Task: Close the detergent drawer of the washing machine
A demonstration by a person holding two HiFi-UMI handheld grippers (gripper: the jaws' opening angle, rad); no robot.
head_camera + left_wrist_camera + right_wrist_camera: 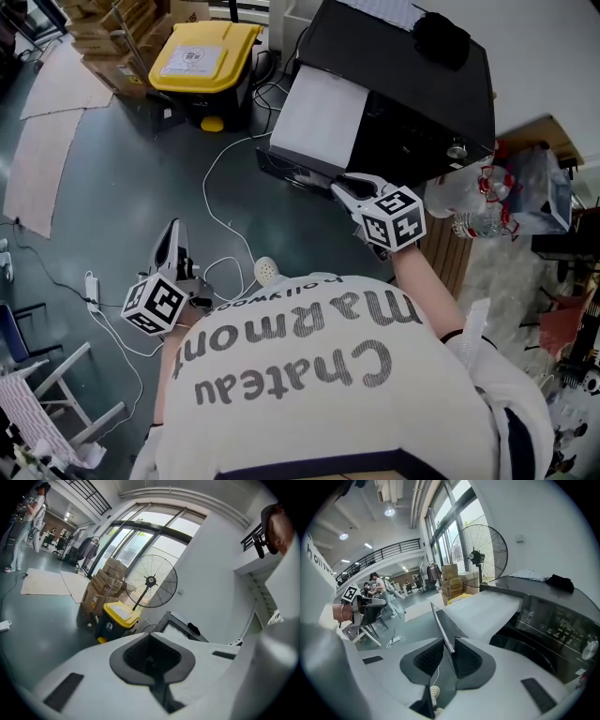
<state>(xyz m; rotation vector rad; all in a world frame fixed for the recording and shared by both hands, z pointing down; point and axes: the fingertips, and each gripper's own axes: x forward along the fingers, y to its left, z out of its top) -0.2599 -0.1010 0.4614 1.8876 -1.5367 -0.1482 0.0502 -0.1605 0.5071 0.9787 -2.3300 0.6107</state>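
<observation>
Lying flat at the far left of the head view were cardboard sheets (pixel 42 159) on the grey floor (pixel 141 169), with stacked cardboard boxes (pixel 103 28) behind them and a white power strip (pixel 91 289) nearer the person. Just right of the strip the left tool (pixel 172 234) hung low over the floor with its pads pressed together on nothing, well apart from the machine. Beyond it stood a bin with a yellow lid (pixel 202 52), and the left gripper view showed a large round fan (pixel 151 581) rising behind that bin. A white cable (pixel 211 202) snaked over the floor from the bin's side toward a white shoe (pixel 266 271) lying between the two tools, under the drawer's corner. The detergent drawer (pixel 319 117) stood pulled far out of the black washing machine (pixel 403 66), its white top reaching toward the bin. The right tool (pixel 345 187) was at the drawer's near corner, pinching the thin edge of its dark front panel (pixel 440 625) between both pads. On the machine's lid lay a black cloth (pixel 441 37), and a silver knob (pixel 457 150) sat on its control strip. Farthest right, clear plastic bottles (pixel 473 220) crowded against the machine's side.
</observation>
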